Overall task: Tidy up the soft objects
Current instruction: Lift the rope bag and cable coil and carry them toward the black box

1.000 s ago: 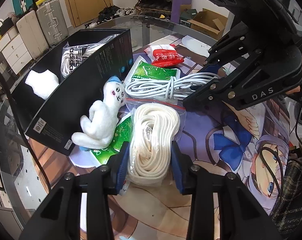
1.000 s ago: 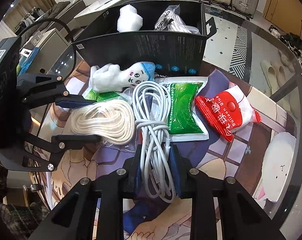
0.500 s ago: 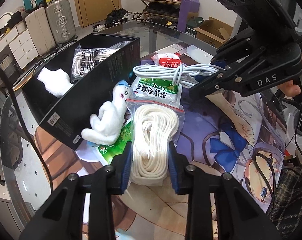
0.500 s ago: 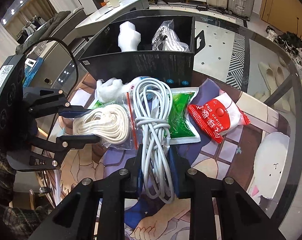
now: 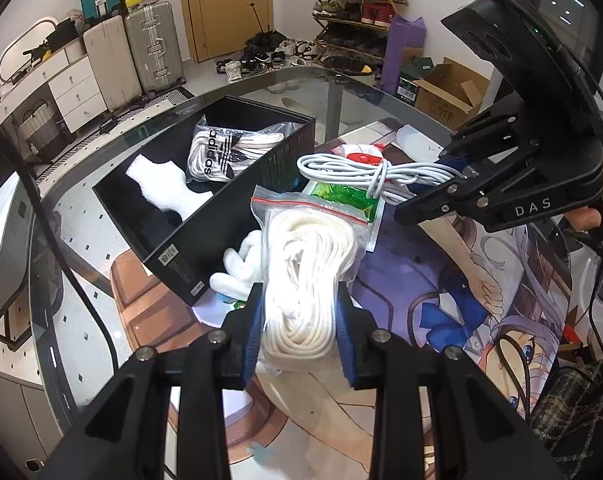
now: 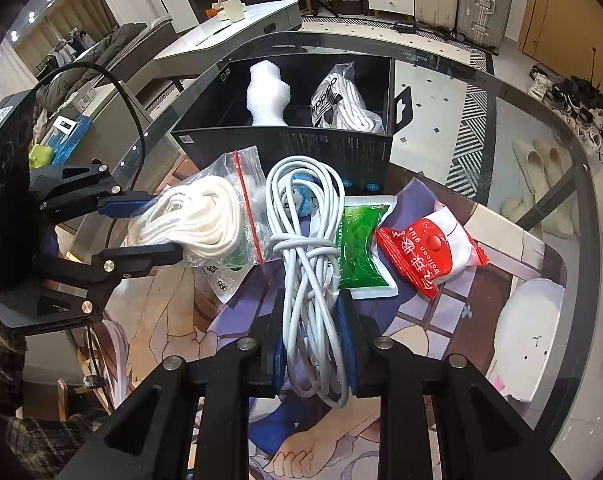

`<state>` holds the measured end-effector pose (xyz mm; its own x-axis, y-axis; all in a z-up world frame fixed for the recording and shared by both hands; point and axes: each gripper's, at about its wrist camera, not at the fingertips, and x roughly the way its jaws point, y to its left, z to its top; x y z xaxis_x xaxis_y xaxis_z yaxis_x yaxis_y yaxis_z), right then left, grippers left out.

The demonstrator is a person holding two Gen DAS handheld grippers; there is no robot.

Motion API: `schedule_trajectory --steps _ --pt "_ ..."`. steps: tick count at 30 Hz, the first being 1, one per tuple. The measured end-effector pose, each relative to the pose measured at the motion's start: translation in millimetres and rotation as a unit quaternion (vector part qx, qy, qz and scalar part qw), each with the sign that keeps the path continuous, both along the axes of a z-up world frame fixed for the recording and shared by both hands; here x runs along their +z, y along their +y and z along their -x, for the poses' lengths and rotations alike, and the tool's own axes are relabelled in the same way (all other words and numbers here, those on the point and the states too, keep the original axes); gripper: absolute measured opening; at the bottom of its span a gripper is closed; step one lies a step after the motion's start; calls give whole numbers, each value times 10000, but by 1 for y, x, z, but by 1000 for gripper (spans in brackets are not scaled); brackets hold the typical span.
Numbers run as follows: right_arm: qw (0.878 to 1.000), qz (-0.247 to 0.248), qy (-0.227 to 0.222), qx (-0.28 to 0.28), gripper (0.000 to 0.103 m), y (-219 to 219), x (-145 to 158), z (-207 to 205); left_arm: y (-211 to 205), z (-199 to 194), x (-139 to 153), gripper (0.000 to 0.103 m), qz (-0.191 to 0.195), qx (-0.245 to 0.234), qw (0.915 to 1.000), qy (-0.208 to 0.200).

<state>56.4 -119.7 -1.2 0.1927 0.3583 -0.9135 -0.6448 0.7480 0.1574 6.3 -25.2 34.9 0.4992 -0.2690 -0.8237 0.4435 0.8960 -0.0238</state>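
Observation:
My left gripper is shut on a clear zip bag of white rope, held above the mat; it shows in the right wrist view too. My right gripper is shut on a coiled white cable, also lifted, seen in the left wrist view. The open black box holds a white foam piece and an adidas bag. A white plush toy, a green pouch and a red packet lie on the mat.
A printed anime mat covers the glass table. The box stands just beyond both held items. A white plate shape is at the mat's right. Suitcases and a shoe rack stand in the background.
Both grippers have lifted their loads off the mat: the rope bag and the cable have risen and moved toward the black box. The plush toy is now partly hidden behind the rope bag.

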Motion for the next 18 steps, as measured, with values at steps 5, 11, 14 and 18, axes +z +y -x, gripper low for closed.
schedule_trajectory --steps 5,11,14,18 --pt "9999 13 -114 41 23 2 11 2 0 2 8 31 4 113 9999 -64" --pt "9996 -19 -259 80 23 6 25 4 5 1 20 31 22 238 9996 -146" --pt "9994 -45 -319 82 23 8 32 -1 8 0 26 31 79 333 9991 -232" --pt "9992 -98 -394 65 23 9 41 -4 11 -3 32 31 40 465 9985 -285"
